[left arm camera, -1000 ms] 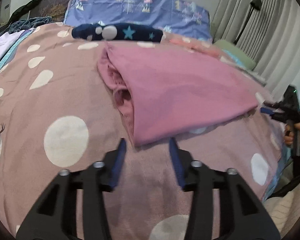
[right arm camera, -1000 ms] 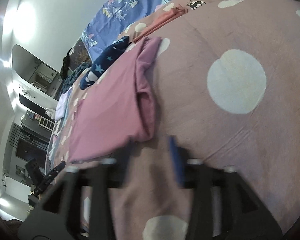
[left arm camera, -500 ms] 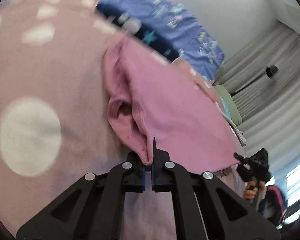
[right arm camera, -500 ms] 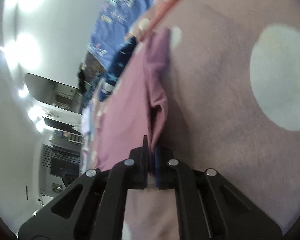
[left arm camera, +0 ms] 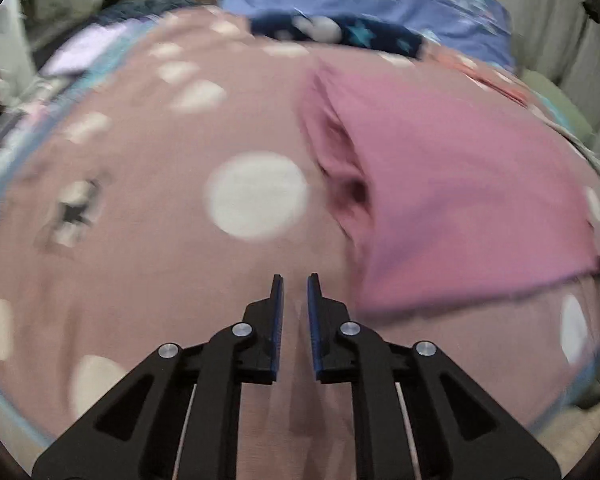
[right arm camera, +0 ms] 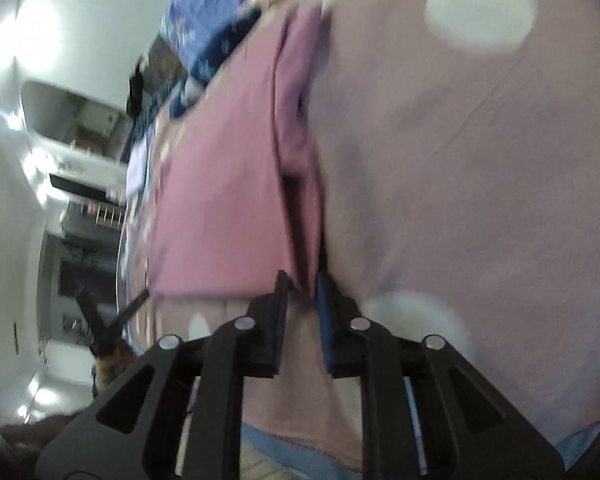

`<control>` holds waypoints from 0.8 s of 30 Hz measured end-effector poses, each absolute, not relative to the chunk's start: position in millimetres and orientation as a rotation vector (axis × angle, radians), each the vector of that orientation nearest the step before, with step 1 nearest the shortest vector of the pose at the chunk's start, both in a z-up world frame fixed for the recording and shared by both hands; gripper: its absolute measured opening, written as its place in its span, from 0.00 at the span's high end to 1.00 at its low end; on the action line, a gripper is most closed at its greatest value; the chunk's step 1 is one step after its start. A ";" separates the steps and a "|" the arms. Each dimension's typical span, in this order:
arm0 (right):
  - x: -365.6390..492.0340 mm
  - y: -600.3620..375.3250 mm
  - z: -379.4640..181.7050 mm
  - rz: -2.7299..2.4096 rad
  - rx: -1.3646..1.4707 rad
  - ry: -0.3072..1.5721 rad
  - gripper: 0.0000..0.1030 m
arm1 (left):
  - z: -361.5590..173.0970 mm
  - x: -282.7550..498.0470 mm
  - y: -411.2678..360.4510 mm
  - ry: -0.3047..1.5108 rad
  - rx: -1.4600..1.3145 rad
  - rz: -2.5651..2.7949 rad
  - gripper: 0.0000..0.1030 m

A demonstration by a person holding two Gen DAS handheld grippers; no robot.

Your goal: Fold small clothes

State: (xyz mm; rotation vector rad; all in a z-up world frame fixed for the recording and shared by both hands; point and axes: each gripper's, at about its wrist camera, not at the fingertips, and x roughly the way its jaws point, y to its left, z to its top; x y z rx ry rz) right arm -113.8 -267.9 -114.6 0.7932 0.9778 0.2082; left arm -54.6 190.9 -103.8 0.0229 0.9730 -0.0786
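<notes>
Both grippers have just let go of the pink garment (left arm camera: 460,184), left gripper (left arm camera: 295,280) and right gripper (right arm camera: 302,280) opening on nothing beside its near edge, so this fold looks laid.

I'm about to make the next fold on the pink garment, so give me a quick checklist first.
1. Left gripper free of cloth: ok, its jaws are opening with nothing between them.
2. Right gripper free of cloth: cannot tell, its jaws are opening and the pink garment corner sits at its tips.
3. Garment lying flat: ok, though its side edge gapes.
4. Bedspread beside the garment bare: ok.
</notes>
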 end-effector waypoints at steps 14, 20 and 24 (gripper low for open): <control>19.6 -325.9 -111.9 0.246 0.745 0.913 0.54 | -100.1 -104.6 -145.1 0.691 0.598 -0.917 0.39; 45.9 -325.7 -114.1 0.306 0.734 0.942 0.45 | -121.9 -119.4 -180.8 0.689 0.740 -0.953 0.36; 59.7 -317.3 -118.5 0.362 0.729 0.958 0.48 | -122.5 -116.1 -181.5 0.716 0.697 -0.966 0.34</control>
